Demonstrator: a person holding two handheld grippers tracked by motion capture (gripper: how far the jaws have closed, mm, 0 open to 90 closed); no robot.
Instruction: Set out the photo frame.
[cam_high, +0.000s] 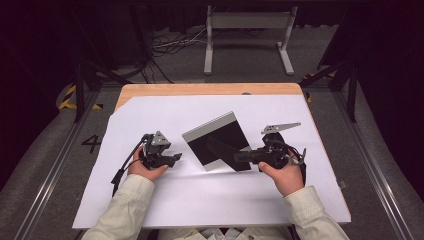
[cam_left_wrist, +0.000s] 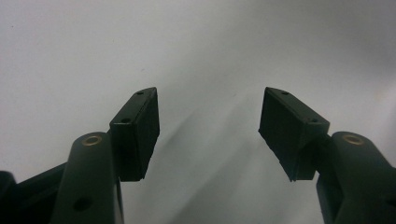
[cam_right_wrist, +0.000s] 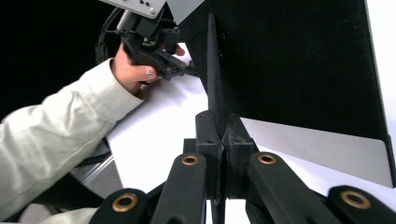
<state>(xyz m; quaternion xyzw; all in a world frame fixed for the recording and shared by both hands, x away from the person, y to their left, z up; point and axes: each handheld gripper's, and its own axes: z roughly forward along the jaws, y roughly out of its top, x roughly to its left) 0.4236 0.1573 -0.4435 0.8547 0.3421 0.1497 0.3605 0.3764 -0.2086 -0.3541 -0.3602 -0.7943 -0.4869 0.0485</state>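
A flat black and grey case (cam_high: 216, 141) lies tilted in the middle of the white sheet, with grey bands along its far and near edges. My right gripper (cam_high: 241, 157) is shut on a thin black flap (cam_right_wrist: 214, 70) of that case, and the flap stands edge-on between the pads (cam_right_wrist: 218, 128). The case's black face (cam_right_wrist: 299, 65) and a grey band (cam_right_wrist: 327, 144) lie to the right of the flap. My left gripper (cam_high: 176, 158) rests to the left of the case, apart from it. Its jaws are open over bare white sheet (cam_left_wrist: 209, 123). It also appears in the right gripper view (cam_right_wrist: 180, 70).
The white sheet (cam_high: 210, 200) covers most of a wooden table (cam_high: 200, 89). Metal rails run along both sides of the table. A white stand (cam_high: 247, 37) and cables sit on the floor beyond the far edge.
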